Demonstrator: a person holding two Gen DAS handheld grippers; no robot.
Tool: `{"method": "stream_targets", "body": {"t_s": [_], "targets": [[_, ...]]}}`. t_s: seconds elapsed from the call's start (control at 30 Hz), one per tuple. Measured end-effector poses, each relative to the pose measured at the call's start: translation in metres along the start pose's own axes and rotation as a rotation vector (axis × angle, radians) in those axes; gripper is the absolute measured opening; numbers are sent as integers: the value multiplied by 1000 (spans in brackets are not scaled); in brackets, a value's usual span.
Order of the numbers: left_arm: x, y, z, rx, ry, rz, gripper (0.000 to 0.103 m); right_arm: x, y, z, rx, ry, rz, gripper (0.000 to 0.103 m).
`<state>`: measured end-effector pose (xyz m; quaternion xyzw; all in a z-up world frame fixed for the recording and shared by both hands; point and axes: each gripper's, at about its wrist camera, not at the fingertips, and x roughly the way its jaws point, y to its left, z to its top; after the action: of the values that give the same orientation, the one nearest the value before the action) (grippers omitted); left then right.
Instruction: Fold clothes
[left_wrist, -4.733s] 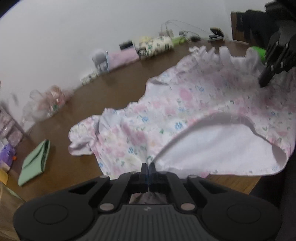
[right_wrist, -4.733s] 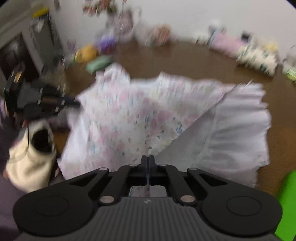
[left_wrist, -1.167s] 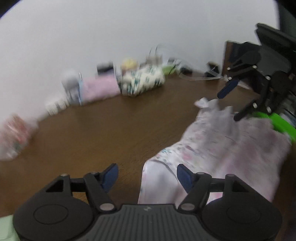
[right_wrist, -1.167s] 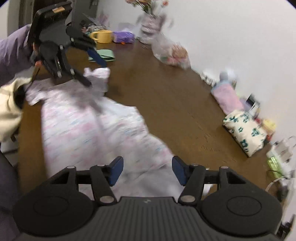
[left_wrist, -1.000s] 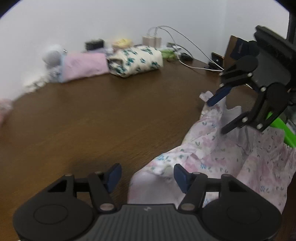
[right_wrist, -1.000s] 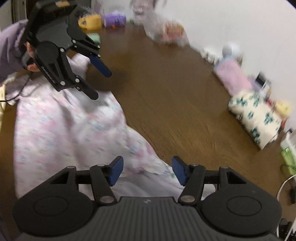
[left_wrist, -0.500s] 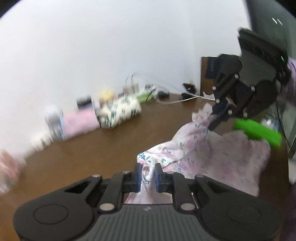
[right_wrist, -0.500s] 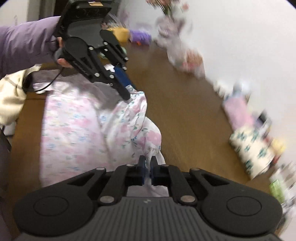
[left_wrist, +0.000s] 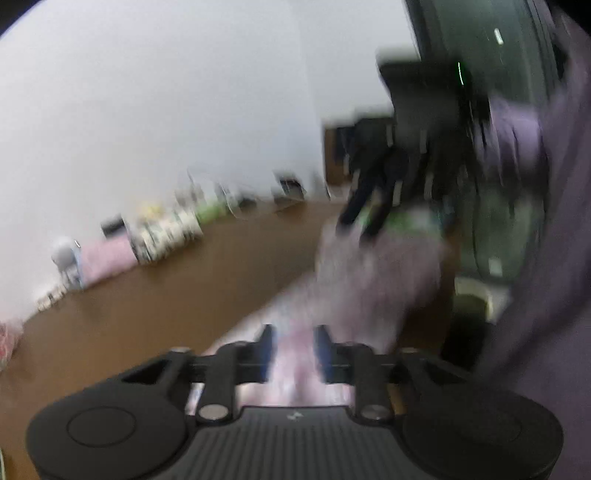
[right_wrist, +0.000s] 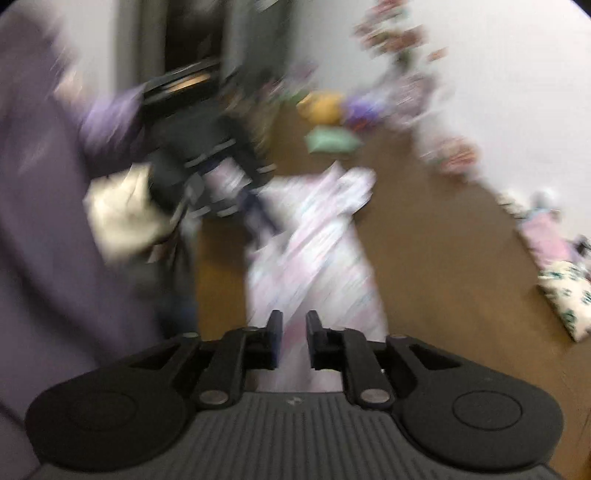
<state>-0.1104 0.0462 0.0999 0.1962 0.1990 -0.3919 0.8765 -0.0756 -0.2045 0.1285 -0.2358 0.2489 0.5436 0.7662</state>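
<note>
The pink floral garment lies as a long narrow strip on the brown table. It runs away from my right gripper, whose jaws stand a little apart over its near end. In the left wrist view the garment stretches from my left gripper, also slightly open, toward the right gripper at the far end. The left gripper shows at the strip's far end in the right wrist view. Both views are heavily blurred, so whether cloth still touches the pads is unclear.
A person's purple sleeve fills the right side. A pink pouch and a patterned pouch sit along the wall. A green folded cloth and a yellow mug stand at the table's far end.
Half a second ago both grippers were shut on bunched garment edges, lifted. Now the garment lies as a narrower strip, both pairs of jaws have parted slightly, and both cameras are swinging fast.
</note>
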Motion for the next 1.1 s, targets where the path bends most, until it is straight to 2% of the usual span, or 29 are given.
{"method": "stream_targets", "body": {"t_s": [0.03,0.1,0.13,0.17,0.2,0.23,0.3,0.4,0.5,0.53,0.57,0.6,0.63,0.7,0.73,0.77,0.8,0.83,0.87,0.9,1.03,1.1], "targets": [[3,1,3,-9,-9,24,43,5,-1,3,24,-11,-29,23],[27,-1,-4,-3,46,57,42,24,5,2,30,0,-32,27],[40,-2,-11,-15,88,60,34,35,11,-1,21,16,-3,28],[52,-1,-18,-31,131,57,20,46,14,-7,4,48,16,27],[62,0,-27,-48,168,55,15,55,16,-12,-14,86,23,26],[67,1,-35,-68,189,54,14,63,14,-20,-19,135,-3,22],[73,1,-51,-95,220,53,13,63,-5,-36,48,197,-74,19],[68,4,-66,-104,206,58,13,45,-24,-43,139,235,-107,21],[62,8,-64,-69,143,64,14,33,-16,-31,112,176,-115,27],[60,8,-61,-53,123,58,17,31,-12,-24,104,144,-106,32],[58,9,-58,-36,108,55,29,31,-8,-18,100,101,-99,37],[62,10,-52,-19,112,72,36,32,-6,-14,98,66,-94,37],[65,12,-47,-2,117,88,49,39,-6,-10,105,55,-96,37],[76,20,-41,-1,141,130,48,56,-8,-3,131,49,-105,37],[82,25,-40,-15,158,152,39,67,-9,-1,160,56,-117,36],[88,32,-40,-48,174,160,21,78,-10,0,196,69,-132,32],[93,38,-43,-83,205,158,13,89,-11,1,232,82,-148,27],[97,41,-48,-96,237,158,10,98,-13,0,281,107,-162,17],[98,42,-53,-97,258,163,11,105,-17,-3,334,135,-185,13],[92,43,-57,-104,246,172,11,110,-21,-6,386,162,-212,13],[67,36,-64,-164,219,219,16,93,-12,-9,347,132,-225,16],[53,31,-66,-199,208,244,33,83,-6,-10,316,111,-227,19]]}}
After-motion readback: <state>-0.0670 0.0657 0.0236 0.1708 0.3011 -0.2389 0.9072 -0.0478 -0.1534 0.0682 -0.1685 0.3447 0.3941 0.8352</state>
